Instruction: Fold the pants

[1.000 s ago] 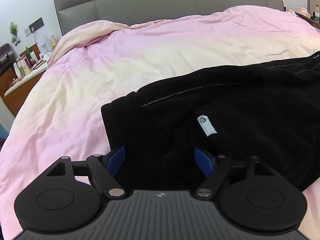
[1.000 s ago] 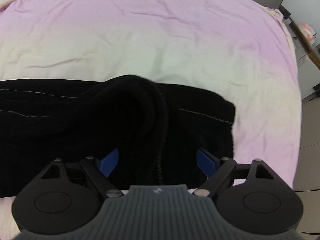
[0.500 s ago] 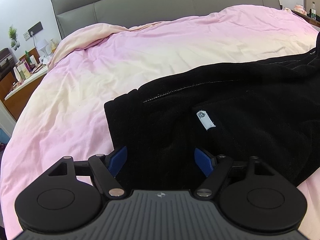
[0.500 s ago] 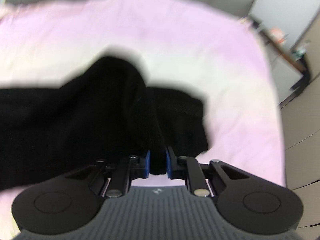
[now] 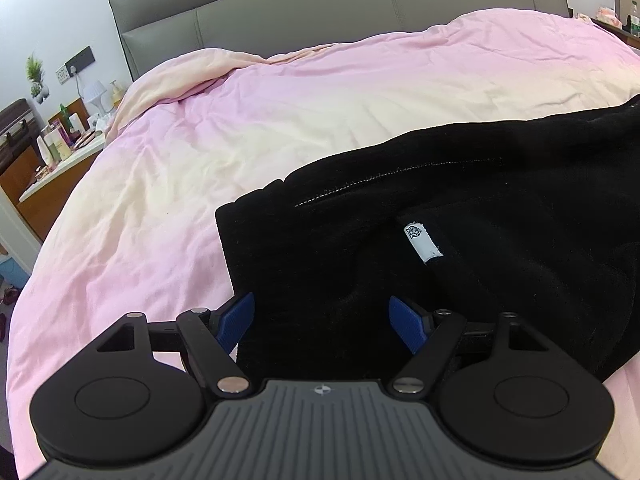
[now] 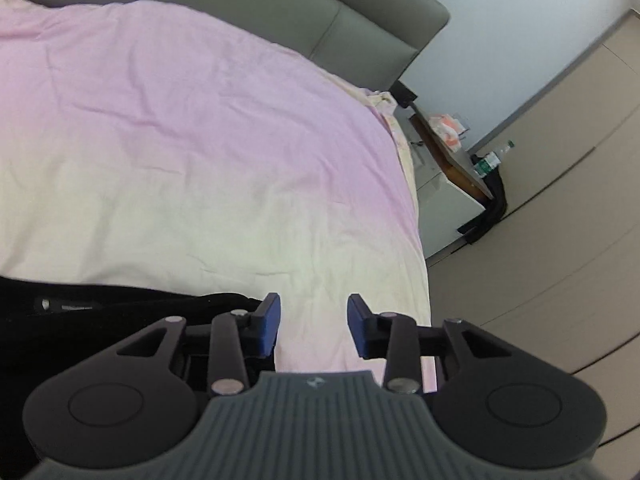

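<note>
Two grippers in play, and we've got the left gripper (image 5: 321, 322) spread wide right over the near edge of the black pants (image 5: 460, 248), nothing pinched, fabric just lying between the fingers. Our right gripper (image 6: 313, 328) is opening up with only bare pink duvet (image 6: 200, 152) between its fingers; the pants sit off to its left. The garment's long axis runs side to side across the bed, so the left hand looks closer for the next grab. Beyond the pants there's loads of open duvet up to the grey headboard (image 5: 320, 4), and the bed edge drops off on the right.
</note>
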The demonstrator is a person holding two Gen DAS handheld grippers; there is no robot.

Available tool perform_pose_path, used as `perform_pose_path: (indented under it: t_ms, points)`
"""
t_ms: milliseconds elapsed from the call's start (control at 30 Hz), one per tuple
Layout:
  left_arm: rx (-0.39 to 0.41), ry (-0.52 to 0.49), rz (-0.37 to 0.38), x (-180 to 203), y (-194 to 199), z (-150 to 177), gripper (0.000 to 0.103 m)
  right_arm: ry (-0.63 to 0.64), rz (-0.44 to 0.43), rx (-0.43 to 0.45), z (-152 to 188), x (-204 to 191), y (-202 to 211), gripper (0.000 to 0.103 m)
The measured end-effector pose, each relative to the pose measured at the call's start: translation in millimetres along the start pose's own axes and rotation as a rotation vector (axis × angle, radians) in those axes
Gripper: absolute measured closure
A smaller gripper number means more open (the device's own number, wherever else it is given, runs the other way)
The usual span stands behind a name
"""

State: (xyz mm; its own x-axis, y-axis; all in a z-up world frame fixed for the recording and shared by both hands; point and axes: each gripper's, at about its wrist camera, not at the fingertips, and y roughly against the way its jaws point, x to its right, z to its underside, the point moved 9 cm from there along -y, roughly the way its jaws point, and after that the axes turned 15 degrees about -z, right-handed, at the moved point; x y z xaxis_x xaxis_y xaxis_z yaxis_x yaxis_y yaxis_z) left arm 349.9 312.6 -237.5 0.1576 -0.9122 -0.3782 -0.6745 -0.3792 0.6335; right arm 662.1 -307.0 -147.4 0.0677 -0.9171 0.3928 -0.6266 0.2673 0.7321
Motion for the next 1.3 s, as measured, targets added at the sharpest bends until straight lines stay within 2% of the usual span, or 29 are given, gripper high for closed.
perform_pose_path:
  t_ms: [33,67,167,267,367,433,500,600,667,700,800,867,933,1000,1067,1167,1300]
  points:
    - [0.002,0.006,0.003,-0.9,-0.8,0.8,0.014,-0.003,-0.033,0.046,-1.7,-14.1,10.0,0.070]
    - [0.002,0.013,0.006,-2.1,-1.9,1.6,0.014,0.009,-0.114,0.082,-3.6,-34.1,16.5,0.068]
    - [0.007,0.025,0.011,-4.8,-2.4,3.6,0.013,0.135,-0.480,0.137,1.1,-124.0,43.5,0.056]
    - [0.007,0.044,0.001,-10.2,2.4,6.4,0.013,0.244,-0.642,0.078,19.6,-206.5,63.3,0.056]
    - [-0.002,0.070,0.006,-18.7,7.9,10.0,0.013,0.277,-0.815,-0.082,48.8,-285.0,73.3,0.057]
    - [-0.003,0.084,0.002,-24.9,10.2,11.9,0.013,0.315,-0.814,-0.145,58.9,-324.9,67.0,0.058]
    - [-0.007,0.100,0.005,-29.4,11.4,12.6,0.013,0.291,-0.793,-0.151,51.2,-347.7,57.2,0.063]
    - [-0.003,0.126,0.005,-34.3,14.7,11.9,0.014,0.124,-0.810,-0.050,10.1,-362.2,52.5,0.064]
    - [0.003,0.140,0.005,-36.4,16.8,11.1,0.014,-0.004,-0.777,0.027,-14.4,-364.4,38.8,0.063]
    - [0.004,0.147,0.006,-37.7,17.4,11.7,0.014,-0.037,-0.750,0.028,-18.9,-367.9,28.9,0.063]
    - [0.011,0.158,0.003,-40.9,19.1,11.3,0.014,-0.032,-0.679,-0.039,-10.3,-387.0,5.3,0.062]
    - [0.032,0.162,-0.013,-46.1,21.8,7.5,0.015,-0.005,-0.643,-0.012,-11.6,-393.9,2.0,0.062]
    - [0.062,0.184,-0.028,-54.1,26.1,0.7,0.015,-0.016,-0.638,0.048,-14.8,-388.4,14.0,0.062]
    - [0.085,0.226,-0.028,-63.7,31.1,-4.5,0.015,-0.069,-0.686,0.134,-20.6,-374.5,32.9,0.061]
    - [0.083,0.265,-0.007,-69.4,34.3,-6.2,0.015,-0.113,-0.746,0.218,-18.7,-354.1,57.1,0.051]
    - [0.062,0.307,0.016,-72.6,37.8,-4.5,0.014,-0.145,-0.823,0.292,-2.0,-320.8,89.7,0.046]
    - [0.024,0.386,0.016,-73.3,47.2,2.3,0.014,-0.219,-0.847,0.349,41.0,-261.1,123.7,0.042]
